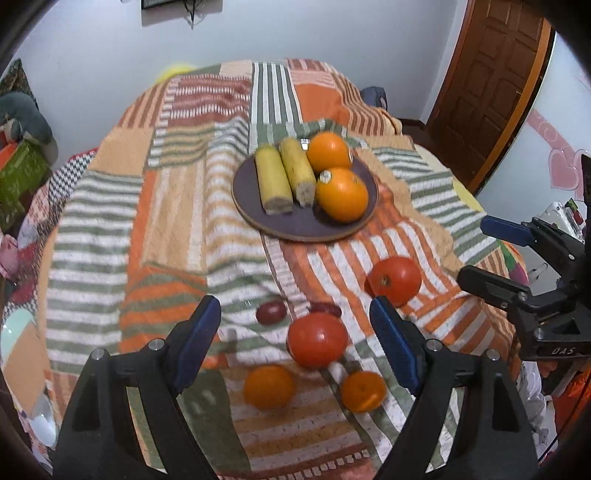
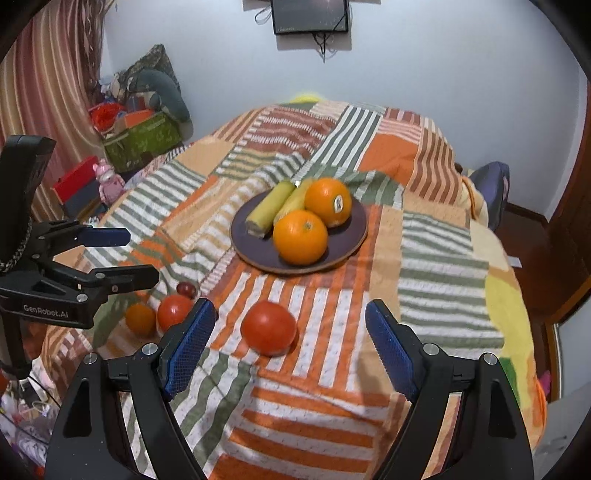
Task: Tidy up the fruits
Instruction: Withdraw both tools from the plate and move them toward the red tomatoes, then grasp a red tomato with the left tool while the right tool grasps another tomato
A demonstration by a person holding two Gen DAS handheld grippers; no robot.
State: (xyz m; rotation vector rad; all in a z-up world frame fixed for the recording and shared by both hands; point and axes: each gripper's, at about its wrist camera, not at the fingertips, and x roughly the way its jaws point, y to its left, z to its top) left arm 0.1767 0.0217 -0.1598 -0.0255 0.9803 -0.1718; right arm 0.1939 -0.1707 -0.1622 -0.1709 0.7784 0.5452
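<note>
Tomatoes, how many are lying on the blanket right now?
2. One tomato lies between the left gripper fingers, by the small oranges. The other tomato lies ahead of the right gripper, nearer the plate. None seems hidden.

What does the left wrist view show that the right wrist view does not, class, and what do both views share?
Only the left wrist view shows a second small orange, a second dark red fruit and the wooden door.

Only the right wrist view shows the whole wall screen, the striped curtain and a pink toy.

Both show the plate holding two bananas and two large oranges, two tomatoes on the striped blanket, and both grippers open and empty.
</note>
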